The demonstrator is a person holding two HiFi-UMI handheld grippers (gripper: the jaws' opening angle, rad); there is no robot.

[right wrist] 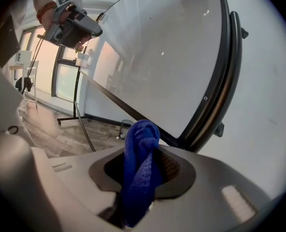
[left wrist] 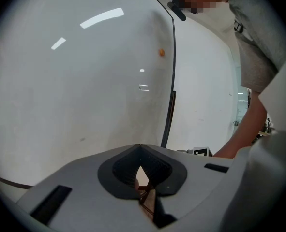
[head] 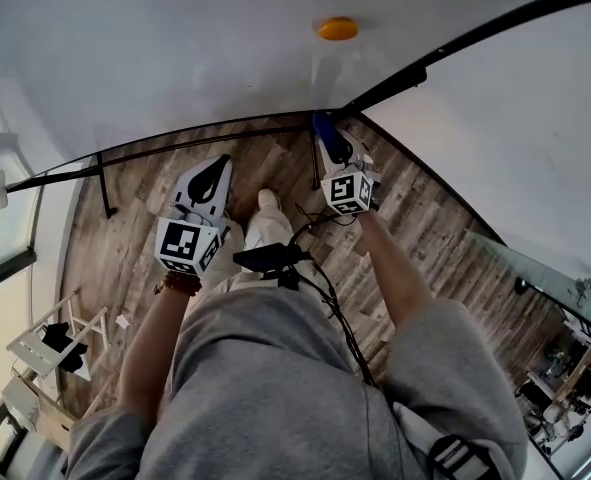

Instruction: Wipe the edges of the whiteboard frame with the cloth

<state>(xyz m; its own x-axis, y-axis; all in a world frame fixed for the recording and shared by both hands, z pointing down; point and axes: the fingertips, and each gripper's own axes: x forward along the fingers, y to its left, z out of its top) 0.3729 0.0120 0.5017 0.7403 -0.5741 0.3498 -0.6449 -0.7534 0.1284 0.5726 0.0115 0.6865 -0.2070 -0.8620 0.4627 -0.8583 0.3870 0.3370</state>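
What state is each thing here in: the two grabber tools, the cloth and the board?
left gripper, shut, nothing between its jaws.
right gripper, shut on the cloth.
cloth, bunched up, pinched between the jaws, its end sticking out past them.
whiteboard, upright, no writing on it.
orange magnet, stuck on the whiteboard.

all views share the whiteboard point(head: 175, 58)

Glossy smooth whiteboard point(left wrist: 84, 81), dark frame point(right wrist: 210, 100) perhaps metal, nubbly blue cloth point(right wrist: 140, 163), matt wood-grain floor point(head: 430, 223)
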